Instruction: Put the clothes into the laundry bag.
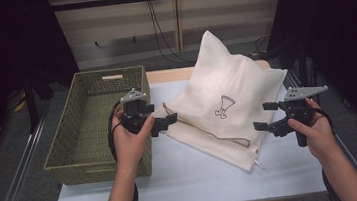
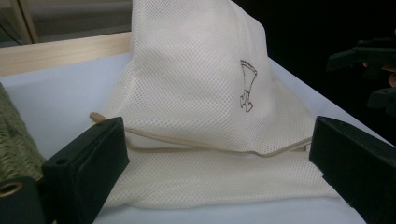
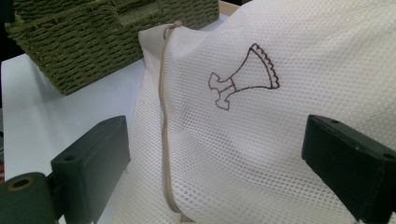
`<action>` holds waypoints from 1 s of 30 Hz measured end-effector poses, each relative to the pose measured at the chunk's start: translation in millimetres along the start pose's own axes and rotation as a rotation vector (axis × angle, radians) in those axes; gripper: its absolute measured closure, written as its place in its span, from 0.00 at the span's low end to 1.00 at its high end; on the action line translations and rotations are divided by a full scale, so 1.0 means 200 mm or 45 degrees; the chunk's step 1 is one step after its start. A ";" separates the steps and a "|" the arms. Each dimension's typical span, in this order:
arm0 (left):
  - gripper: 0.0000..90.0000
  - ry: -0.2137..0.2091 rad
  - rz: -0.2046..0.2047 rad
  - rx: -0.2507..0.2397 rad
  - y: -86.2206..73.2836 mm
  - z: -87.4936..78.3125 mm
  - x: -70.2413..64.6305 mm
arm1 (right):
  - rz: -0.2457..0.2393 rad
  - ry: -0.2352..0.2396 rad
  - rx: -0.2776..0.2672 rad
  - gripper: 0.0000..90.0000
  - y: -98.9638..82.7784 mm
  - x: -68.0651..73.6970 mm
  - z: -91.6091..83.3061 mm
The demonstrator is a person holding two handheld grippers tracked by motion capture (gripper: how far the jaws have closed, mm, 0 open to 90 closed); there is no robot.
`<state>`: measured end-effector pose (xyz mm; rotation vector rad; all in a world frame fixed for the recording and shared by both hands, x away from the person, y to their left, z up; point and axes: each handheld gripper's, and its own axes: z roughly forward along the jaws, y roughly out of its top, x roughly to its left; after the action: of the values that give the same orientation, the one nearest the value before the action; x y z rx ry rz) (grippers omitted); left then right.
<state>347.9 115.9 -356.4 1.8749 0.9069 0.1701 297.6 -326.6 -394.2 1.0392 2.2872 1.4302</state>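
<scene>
both grippers' jaws gape beside a mesh bag (image 1: pixel 227 105) on the white table (image 1: pixel 185 180) in a dim room.

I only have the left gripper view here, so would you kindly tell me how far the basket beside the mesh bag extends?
Observer: The green woven basket is a long open tray running along the table's left side, past its near-left corner.
Operator: Thank you. Where does the bag's zipper end?
Observer: On the mesh bag, the zipper runs along the front edge to the near right corner, where a small pull hangs.
Operator: And is the right tool touching the bag?
Observer: The right tool is open, just off the bag's right edge; contact cannot be judged. The left tool is open too, at the left corner.
</scene>
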 end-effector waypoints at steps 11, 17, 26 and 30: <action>0.05 0.037 -0.001 -0.008 -0.01 -0.09 0.04 | 0.009 -0.007 -0.010 0.08 0.00 -0.01 -0.02; 0.05 0.057 -0.015 -0.015 -0.04 -0.14 0.06 | 0.017 -0.010 -0.022 0.08 0.00 -0.02 -0.03; 0.05 0.095 -0.037 -0.020 -0.08 -0.21 0.09 | 0.023 -0.017 -0.027 0.08 -0.01 -0.03 -0.04; 0.05 0.107 -0.039 -0.019 -0.11 -0.23 0.11 | 0.019 -0.029 -0.024 0.08 -0.01 -0.03 -0.04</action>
<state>329.6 168.4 -357.2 1.8507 0.9884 0.2376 296.9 -336.4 -394.1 1.0637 2.2502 1.4355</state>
